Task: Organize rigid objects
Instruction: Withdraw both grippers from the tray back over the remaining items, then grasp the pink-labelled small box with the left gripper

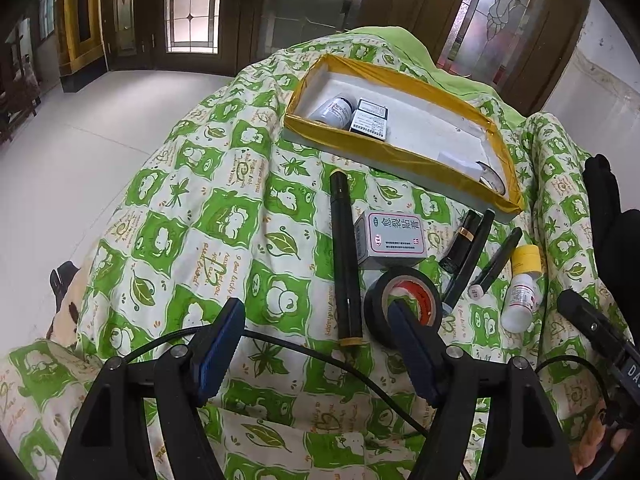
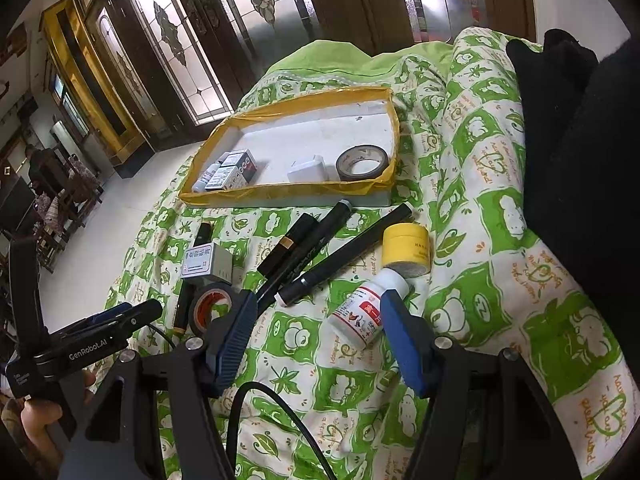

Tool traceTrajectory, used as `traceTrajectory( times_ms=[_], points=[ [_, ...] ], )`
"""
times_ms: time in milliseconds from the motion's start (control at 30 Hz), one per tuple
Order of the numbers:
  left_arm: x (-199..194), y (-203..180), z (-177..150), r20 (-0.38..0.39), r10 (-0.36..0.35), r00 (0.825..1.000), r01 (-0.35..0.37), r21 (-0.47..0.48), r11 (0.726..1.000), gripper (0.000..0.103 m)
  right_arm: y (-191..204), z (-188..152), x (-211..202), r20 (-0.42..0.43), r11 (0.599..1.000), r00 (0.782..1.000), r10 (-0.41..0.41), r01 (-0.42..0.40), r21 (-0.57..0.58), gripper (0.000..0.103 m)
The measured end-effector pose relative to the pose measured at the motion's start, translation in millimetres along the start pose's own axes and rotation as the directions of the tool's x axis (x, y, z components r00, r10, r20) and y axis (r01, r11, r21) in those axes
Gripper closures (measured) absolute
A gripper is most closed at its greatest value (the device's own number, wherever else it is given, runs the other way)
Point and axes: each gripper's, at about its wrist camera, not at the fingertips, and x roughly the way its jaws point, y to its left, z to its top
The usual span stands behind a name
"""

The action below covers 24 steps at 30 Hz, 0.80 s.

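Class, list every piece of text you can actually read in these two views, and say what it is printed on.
"GenRobot.AI": left gripper body, in the right wrist view.
"DA", cut off: right gripper's body at the left view's edge.
Grey box: Chinese characters, too blurred.
White bottle, tray boxes, quilt script: too small.

From my left camera, the tray's (image 1: 404,160) near wall hides most of the grey tape roll (image 1: 493,179) and the white block (image 1: 460,162) inside. My gripper finger (image 1: 412,344) covers the black tape roll's (image 1: 404,304) near rim. Box labels (image 2: 232,172) are too small to read.
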Motion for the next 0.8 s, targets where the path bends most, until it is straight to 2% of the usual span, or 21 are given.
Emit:
traceTrajectory(
  times_ms=[500,800],
  points=[
    [-8,-3,-4,0.019,0.002,1.000,-0.002,0.022,1.000,0.026,1,-3,-3,0.009,1.000,1.000,0.019,-0.019,-0.004,0.038],
    [-17,-19,-7,0.059,-0.049,0.997,0.043,0.102,0.994,0.026,-4,-2,0,0.018,0.996,0.998,0.063,-0.064,0.054,0.037]
  ],
)
